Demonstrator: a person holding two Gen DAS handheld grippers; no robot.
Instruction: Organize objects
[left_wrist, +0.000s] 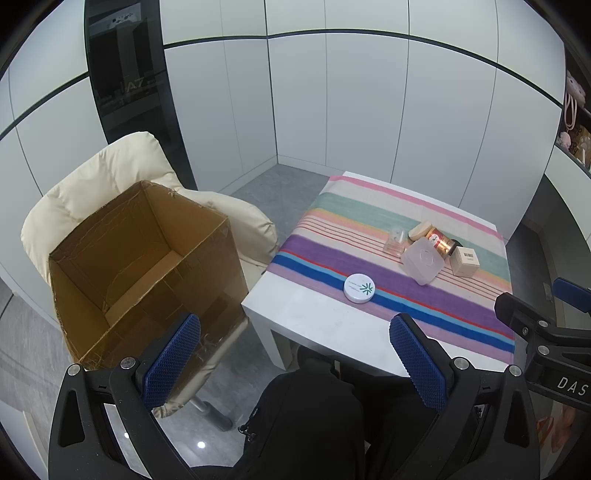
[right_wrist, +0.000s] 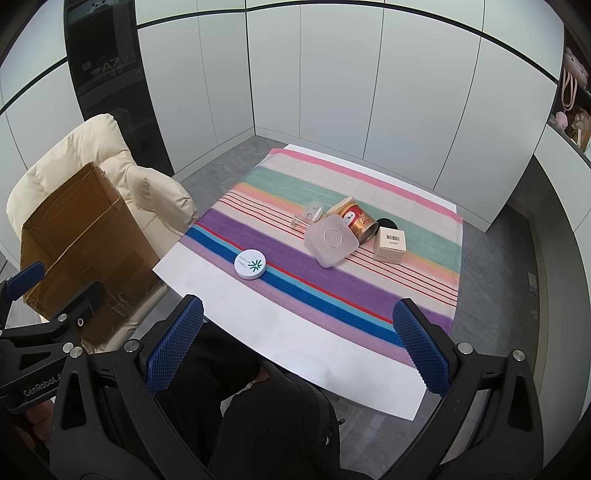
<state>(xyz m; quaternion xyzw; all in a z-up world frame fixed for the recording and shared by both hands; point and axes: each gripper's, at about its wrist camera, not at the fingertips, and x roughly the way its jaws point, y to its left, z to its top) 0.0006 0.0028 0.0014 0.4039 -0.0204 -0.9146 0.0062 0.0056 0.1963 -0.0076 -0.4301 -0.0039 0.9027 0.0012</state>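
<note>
With both grippers, left and right, spread wide and empty, we judge the tin at 11 o'clock from the right fingers nearest, the box at 10 o'clock from the left.

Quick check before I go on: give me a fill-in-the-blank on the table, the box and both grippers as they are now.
1. The cardboard box sits on the cream ____.
2. The white tin lies apart from the cluster, on the ____ stripe.
3. Both the left gripper and the right gripper are ____ and hold nothing.
4. The red can lies on its ____.

Missing words: chair; blue; open; side
</note>
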